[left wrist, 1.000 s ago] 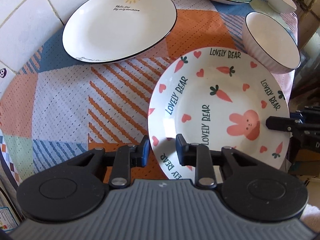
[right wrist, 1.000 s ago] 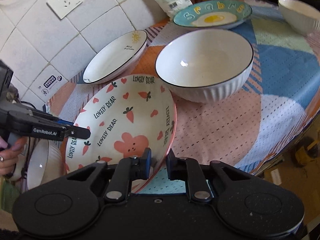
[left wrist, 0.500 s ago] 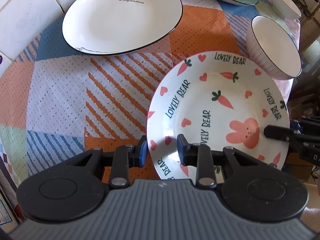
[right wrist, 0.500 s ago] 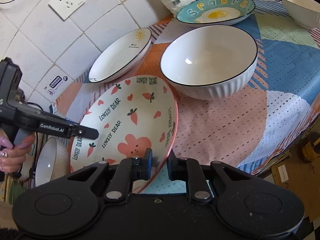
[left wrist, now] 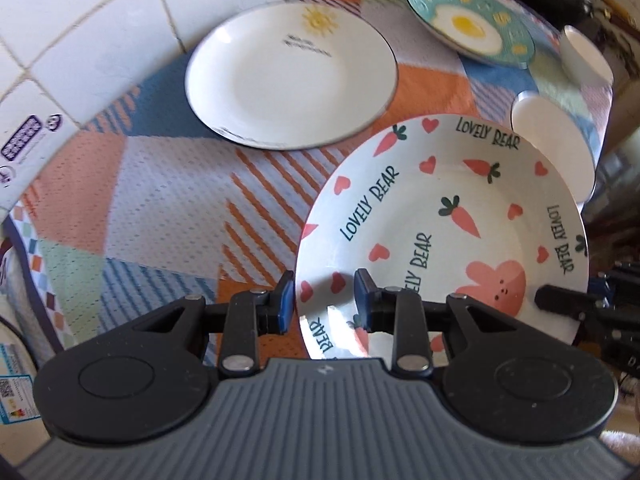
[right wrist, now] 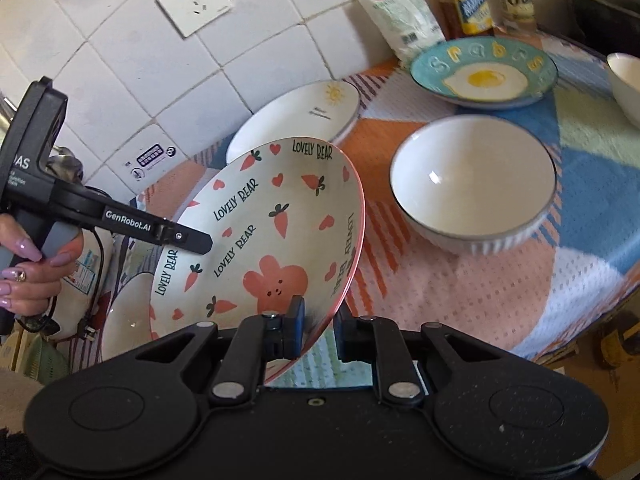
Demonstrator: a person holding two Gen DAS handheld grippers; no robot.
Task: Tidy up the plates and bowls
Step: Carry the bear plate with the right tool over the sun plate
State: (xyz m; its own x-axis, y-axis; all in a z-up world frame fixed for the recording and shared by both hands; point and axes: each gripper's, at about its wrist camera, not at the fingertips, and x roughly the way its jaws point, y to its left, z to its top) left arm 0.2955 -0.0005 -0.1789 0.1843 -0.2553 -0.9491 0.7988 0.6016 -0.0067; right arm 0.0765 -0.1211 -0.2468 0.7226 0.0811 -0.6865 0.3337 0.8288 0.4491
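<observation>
The "Lovely Bear" plate [left wrist: 440,216] with carrots, hearts and a pink bunny is held tilted above the table between both grippers; it also shows in the right wrist view [right wrist: 264,232]. My left gripper [left wrist: 325,303] is shut on its left rim. My right gripper [right wrist: 318,330] is shut on its opposite rim. A white plate with a sun [left wrist: 292,76] lies on the table behind it and shows in the right wrist view too [right wrist: 304,116]. A white ribbed bowl [right wrist: 474,184] stands to the right.
A teal fried-egg plate [right wrist: 484,76] and a small white bowl [right wrist: 626,84] sit at the back right. Food packets [right wrist: 400,16] and bottles stand against the tiled wall. Another white bowl [right wrist: 124,312] shows below the held plate at the table's left edge. The patterned tablecloth [left wrist: 160,200] covers the table.
Both grippers have lifted the bear plate higher off the cloth and tilted it more; the sun plate and the bowl have not moved.
</observation>
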